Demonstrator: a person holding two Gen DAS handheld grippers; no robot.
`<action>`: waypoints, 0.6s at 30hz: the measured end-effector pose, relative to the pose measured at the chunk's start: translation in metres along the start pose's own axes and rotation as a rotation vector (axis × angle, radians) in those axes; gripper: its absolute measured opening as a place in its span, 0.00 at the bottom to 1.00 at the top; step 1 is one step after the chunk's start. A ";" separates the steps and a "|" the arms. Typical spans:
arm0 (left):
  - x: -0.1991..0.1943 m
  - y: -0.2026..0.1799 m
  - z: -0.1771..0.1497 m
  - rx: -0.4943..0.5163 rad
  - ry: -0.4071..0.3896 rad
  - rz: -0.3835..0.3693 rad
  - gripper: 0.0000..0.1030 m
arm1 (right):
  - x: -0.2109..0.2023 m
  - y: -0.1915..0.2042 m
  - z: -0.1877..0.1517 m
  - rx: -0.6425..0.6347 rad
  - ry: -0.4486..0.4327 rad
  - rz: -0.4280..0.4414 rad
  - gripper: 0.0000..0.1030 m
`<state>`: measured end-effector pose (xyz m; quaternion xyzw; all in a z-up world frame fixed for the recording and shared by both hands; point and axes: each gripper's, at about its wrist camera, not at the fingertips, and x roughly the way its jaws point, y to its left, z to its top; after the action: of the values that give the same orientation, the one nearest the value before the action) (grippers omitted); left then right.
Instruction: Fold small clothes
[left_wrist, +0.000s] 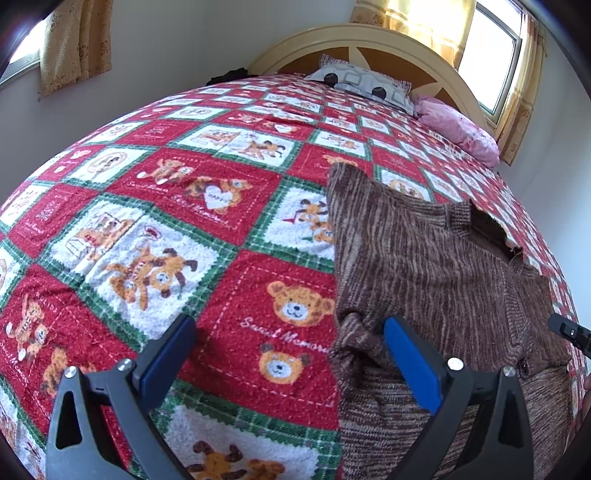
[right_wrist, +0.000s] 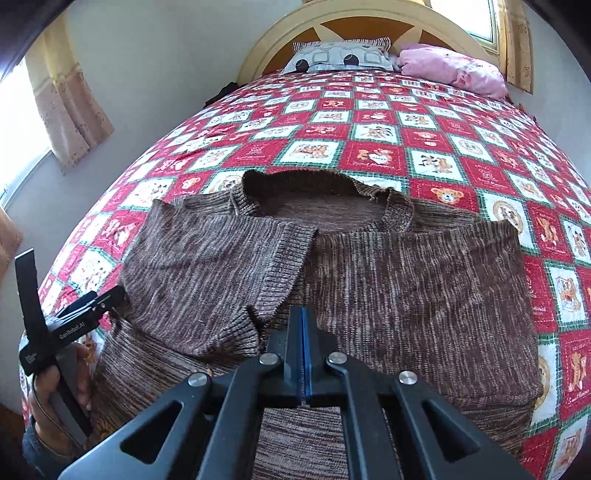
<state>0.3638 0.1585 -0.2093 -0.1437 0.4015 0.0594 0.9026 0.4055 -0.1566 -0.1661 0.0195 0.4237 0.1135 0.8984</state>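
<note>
A brown striped knit sweater (right_wrist: 406, 288) lies flat on the bed, neck opening toward the headboard. Its left sleeve (right_wrist: 207, 273) is folded across the body, cuff near the middle. It also shows in the left wrist view (left_wrist: 436, 266) at the right. My left gripper (left_wrist: 291, 343) is open and empty over the sweater's left edge, one blue pad (left_wrist: 410, 362) above the knit. It also shows in the right wrist view (right_wrist: 85, 310) at the far left, held by a hand. My right gripper (right_wrist: 302, 328) is shut with nothing between its pads, above the sweater's middle beside the folded cuff.
The bed is covered by a red, white and green teddy-bear quilt (left_wrist: 177, 229). A grey patterned pillow (right_wrist: 340, 57) and a pink pillow (right_wrist: 454, 68) lie by the curved wooden headboard (right_wrist: 369, 22). Curtained windows flank the bed.
</note>
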 end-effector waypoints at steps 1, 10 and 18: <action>0.000 0.000 0.000 -0.001 0.000 -0.001 1.00 | 0.002 0.002 0.000 -0.006 -0.004 -0.004 0.03; 0.000 -0.001 0.000 0.001 -0.001 0.001 1.00 | 0.023 0.030 -0.006 -0.047 0.035 0.026 0.76; 0.000 0.000 0.000 -0.006 -0.004 -0.011 1.00 | 0.021 0.036 -0.012 -0.073 0.026 0.020 0.07</action>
<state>0.3635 0.1586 -0.2097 -0.1486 0.3986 0.0557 0.9033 0.4025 -0.1172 -0.1850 -0.0107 0.4305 0.1381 0.8919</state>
